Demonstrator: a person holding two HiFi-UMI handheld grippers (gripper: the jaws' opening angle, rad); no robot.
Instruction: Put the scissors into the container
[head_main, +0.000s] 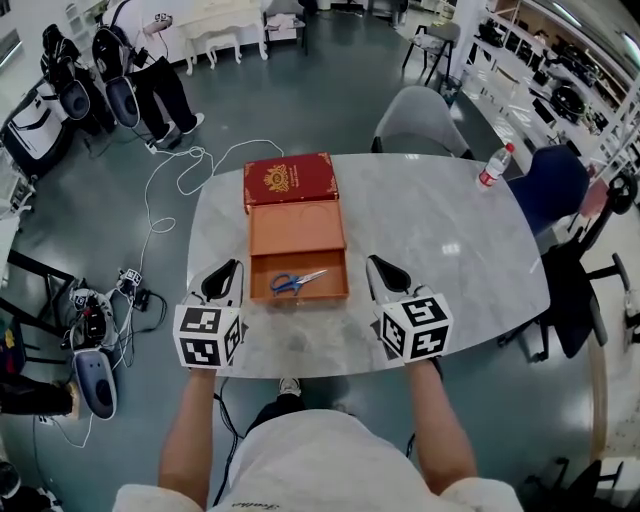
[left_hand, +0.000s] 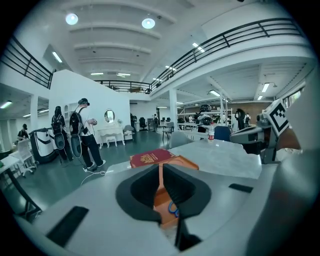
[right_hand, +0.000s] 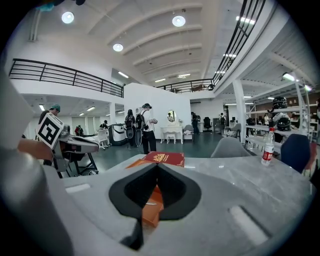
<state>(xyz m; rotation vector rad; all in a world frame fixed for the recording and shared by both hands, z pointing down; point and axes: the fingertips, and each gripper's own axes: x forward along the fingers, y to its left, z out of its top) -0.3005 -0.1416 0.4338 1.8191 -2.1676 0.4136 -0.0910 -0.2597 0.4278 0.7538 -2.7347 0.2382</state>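
Far left on the floor, a person (head_main: 150, 70) is seen standing beside hanging gear, and a white cable (head_main: 165, 190) is looped across the floor up to the desk's left edge. The left gripper (head_main: 228, 272) is held at the near left of the desk (head_main: 440, 240), just left of the container (head_main: 296, 228). Its jaws are drawn together and nothing is gripped between them. In the left gripper view only a thin strip of orange is glimpsed past the closed pads.

At the middle, the orange container is laid open on the desk, and the scissors (head_main: 297, 281) are found inside it, in its near part. The blue handles are turned to the left and the blades are pointed right and slightly far. A red lid (head_main: 290, 180) with a gold emblem is set at the container's far end, touching it.

Over to the right, the right gripper (head_main: 380, 270) is held just right of the container, level with the left one. It too is clenched on nothing, and the same orange corner is seen beyond its jaws in its own view. A grey chair (head_main: 420, 122) is drawn up at the far side of the desk. A bottle (head_main: 494, 166) is stood upright at the far right of the desk, well apart from the container, and a blue chair (head_main: 555, 185) is placed just beyond that edge.
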